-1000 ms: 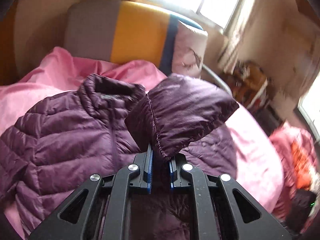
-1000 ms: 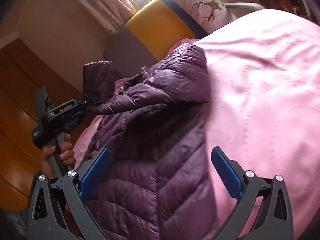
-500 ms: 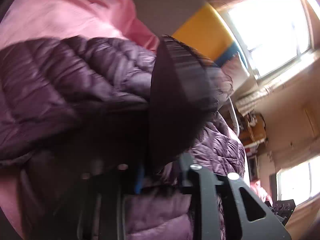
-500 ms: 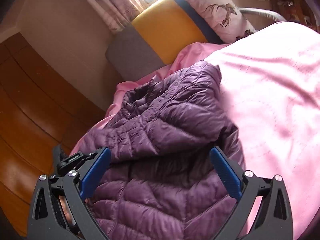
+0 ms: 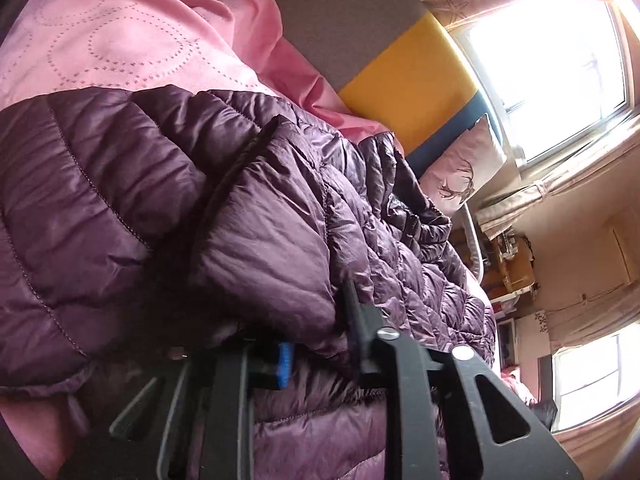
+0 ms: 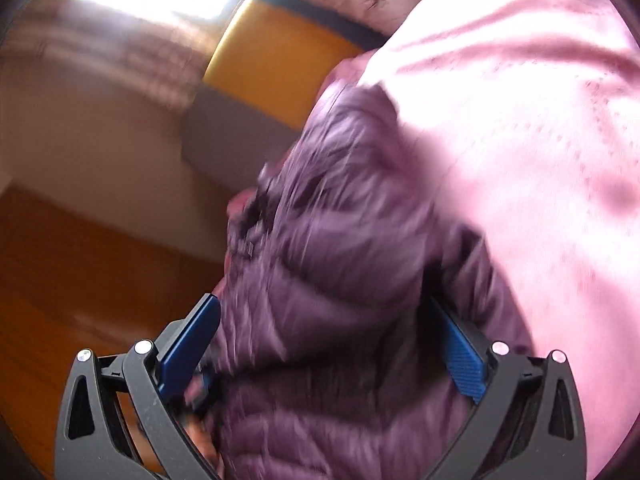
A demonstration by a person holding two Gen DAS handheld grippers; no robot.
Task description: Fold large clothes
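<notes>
A purple quilted puffer jacket (image 5: 280, 248) lies on a pink bedspread (image 5: 120, 44). One sleeve is folded across the jacket's body. My left gripper (image 5: 320, 344) is low over the jacket with its jaws parted, and the sleeve fabric bulges between the fingers. The jacket (image 6: 340, 280) also fills the blurred right wrist view. My right gripper (image 6: 328, 344) is wide open, its blue pads (image 6: 188, 344) on either side of the jacket's folded bulk, close to it.
A grey, yellow and blue headboard (image 5: 400, 68) and a deer-print pillow (image 5: 460, 172) stand at the bed's head. Bright windows (image 5: 552, 32) lie beyond. Wooden panelling (image 6: 80, 280) runs along the bed's left side. Cluttered shelves (image 5: 512, 268) stand at the right.
My left gripper carried the sleeve across the jacket, lowered it and parted its jaws. My right gripper, still open, moved down close over the jacket.
</notes>
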